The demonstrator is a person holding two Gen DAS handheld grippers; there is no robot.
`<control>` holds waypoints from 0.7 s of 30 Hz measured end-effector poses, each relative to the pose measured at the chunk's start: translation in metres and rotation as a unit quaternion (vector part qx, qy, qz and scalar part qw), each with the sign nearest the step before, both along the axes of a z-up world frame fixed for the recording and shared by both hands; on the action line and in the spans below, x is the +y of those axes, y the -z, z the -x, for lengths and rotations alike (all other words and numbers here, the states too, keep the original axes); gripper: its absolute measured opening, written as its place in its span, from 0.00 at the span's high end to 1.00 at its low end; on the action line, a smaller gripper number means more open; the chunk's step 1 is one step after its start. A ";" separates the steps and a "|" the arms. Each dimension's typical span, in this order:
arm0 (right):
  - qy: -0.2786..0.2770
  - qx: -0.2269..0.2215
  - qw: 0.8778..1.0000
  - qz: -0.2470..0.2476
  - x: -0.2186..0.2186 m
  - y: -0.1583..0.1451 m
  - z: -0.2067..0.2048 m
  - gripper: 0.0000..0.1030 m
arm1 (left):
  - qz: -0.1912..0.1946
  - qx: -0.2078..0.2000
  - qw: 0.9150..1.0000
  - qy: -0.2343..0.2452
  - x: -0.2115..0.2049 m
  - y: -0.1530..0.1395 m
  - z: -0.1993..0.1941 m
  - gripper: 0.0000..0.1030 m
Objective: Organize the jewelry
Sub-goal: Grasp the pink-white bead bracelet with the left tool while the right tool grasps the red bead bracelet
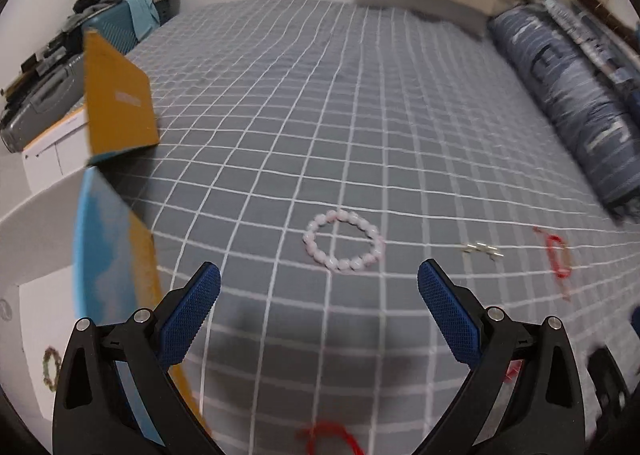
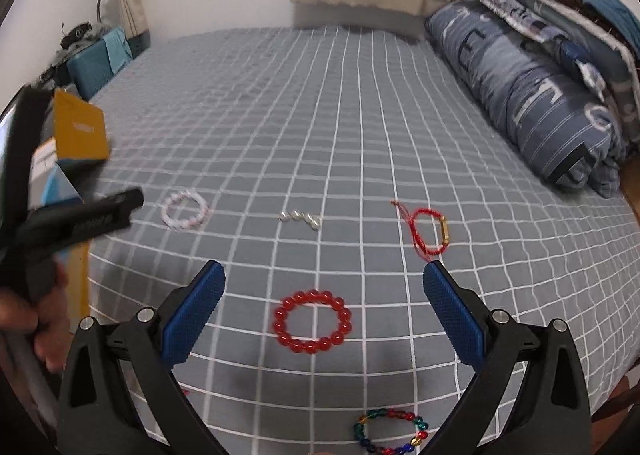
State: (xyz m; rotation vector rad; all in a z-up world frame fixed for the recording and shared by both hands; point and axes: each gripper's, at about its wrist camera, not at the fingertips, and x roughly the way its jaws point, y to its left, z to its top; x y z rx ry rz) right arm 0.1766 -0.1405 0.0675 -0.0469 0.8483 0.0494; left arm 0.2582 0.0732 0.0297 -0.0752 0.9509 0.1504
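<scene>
Left tongs (image 1: 319, 279) spread wide, empty, above the grey bedsheet with white grid lines (image 1: 360, 115); the pale pink round-bead bracelet (image 1: 343, 241) lies flat on the sheet just ahead of the blue pads, with a small silver-bead piece (image 1: 482, 249) and a red cord bracelet (image 1: 558, 257) to its right. Right tongs (image 2: 324, 283) also spread, empty, with the red glossy bead bracelet (image 2: 313, 321) on the sheet between the pads and a multicoloured bead bracelet (image 2: 390, 431) nearer the camera. Open yellow-and-blue cardboard box (image 1: 116, 111) at the bed's left edge.
</scene>
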 end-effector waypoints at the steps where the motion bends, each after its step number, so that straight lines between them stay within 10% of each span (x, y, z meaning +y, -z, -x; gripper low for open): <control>1: -0.001 0.004 1.000 0.003 -0.002 0.006 -0.003 0.07 | 0.004 0.005 1.000 -0.002 0.001 0.008 -0.008 0.06; 21: 0.004 0.116 0.993 -0.011 -0.021 0.110 -0.040 0.28 | 0.021 0.064 0.996 -0.058 0.033 0.092 -0.068 0.08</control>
